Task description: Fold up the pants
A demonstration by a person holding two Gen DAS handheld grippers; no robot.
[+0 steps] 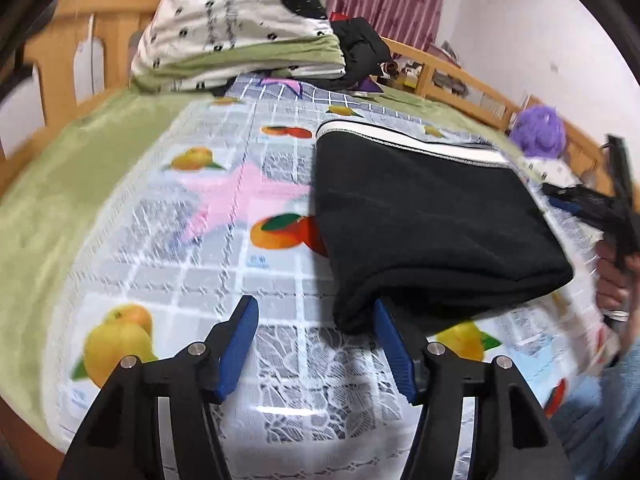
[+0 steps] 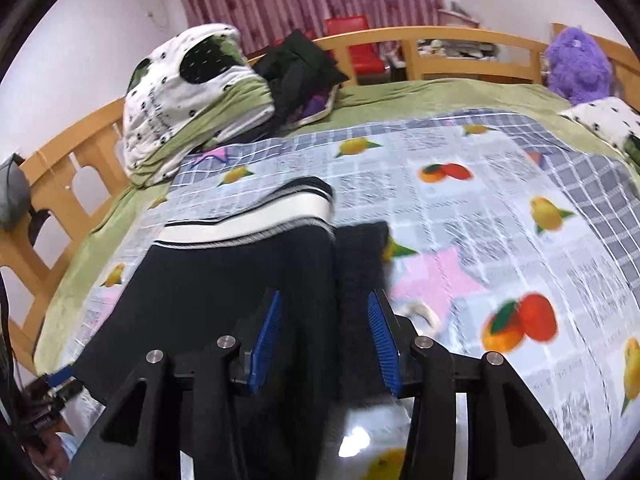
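On the fruit-printed cloth (image 1: 248, 264) that covers the bed I see the black pants (image 1: 432, 220) lying folded, with the white striped waistband (image 1: 404, 142) on the far side. My left gripper (image 1: 316, 316) stands open with nothing between its blue pads; its right pad is just at the near corner of the pants. My right gripper (image 2: 324, 308) is half open above the near edge of the pants (image 2: 240, 280), with the fabric showing between the pads, which do not press on it.
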